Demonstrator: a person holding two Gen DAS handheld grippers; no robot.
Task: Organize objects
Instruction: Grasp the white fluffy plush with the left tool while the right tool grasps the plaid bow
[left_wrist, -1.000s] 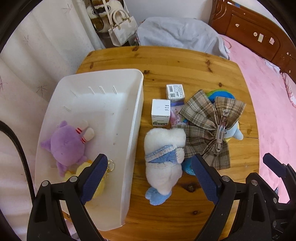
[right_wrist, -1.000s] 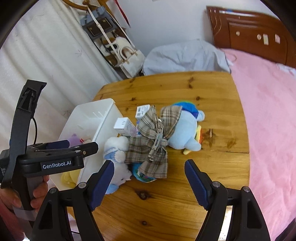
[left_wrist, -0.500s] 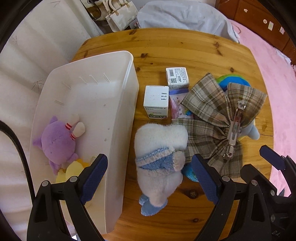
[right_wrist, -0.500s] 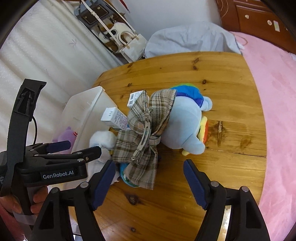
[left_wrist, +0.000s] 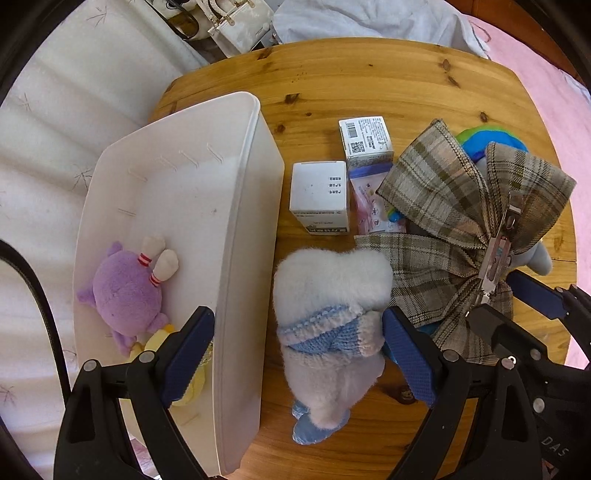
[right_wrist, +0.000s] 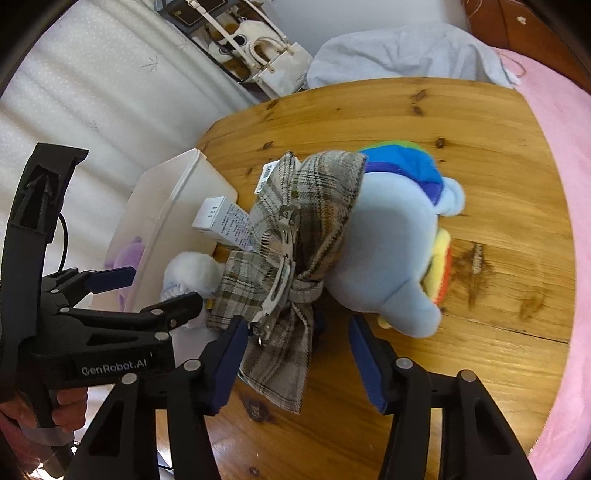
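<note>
Between the closing jaws of the right claw lies the lower tail of a plaid bow with a metal clip; the left pad is at the cloth's edge, the right pad stands clear of it, so no grip is confirmed. That bow is draped over a light-blue plush with a rainbow-coloured mane, lying on the wooden surface.

Just left of the bow, a white plush in a blue knitted band lies on the surface between the widely spread jaws of the left claw. Its right pad is just beside the plush's knitted arm; its left pad hangs over the inside of the white bin. Nothing is held.

Beyond the white plush stand a white box and a barcode box, with a pink packet partly under the bow.

Inside the bin, at its near end, lie a purple plush and a yellow plush, touching.

A hand grips the left claw's handle in the right wrist view.
</note>
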